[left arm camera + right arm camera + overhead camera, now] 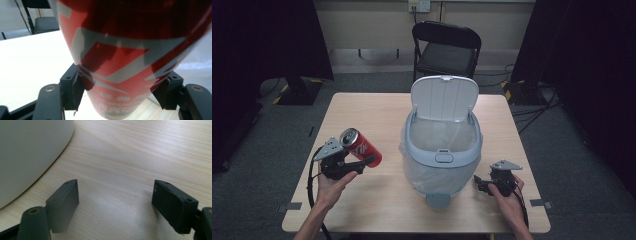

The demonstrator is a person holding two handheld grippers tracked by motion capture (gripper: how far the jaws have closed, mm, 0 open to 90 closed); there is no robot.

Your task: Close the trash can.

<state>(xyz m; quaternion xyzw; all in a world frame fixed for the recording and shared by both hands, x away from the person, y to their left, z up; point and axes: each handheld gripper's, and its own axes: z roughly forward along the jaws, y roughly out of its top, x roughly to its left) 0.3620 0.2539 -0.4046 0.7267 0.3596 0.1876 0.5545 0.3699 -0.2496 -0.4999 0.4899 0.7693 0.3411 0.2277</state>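
One red can, top up-left, lies tilted in the left gripper; right gripper gapes empty.

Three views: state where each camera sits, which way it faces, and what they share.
High view: above the person's side, facing forward and down on the table; both hands, the left tool gripping the can, the right tool, the open bin.
Left gripper view: on the left tool, along its jaws at the can.
Right gripper view: on the right tool, facing tabletop beside the bin.
Shared: can, bin, table.
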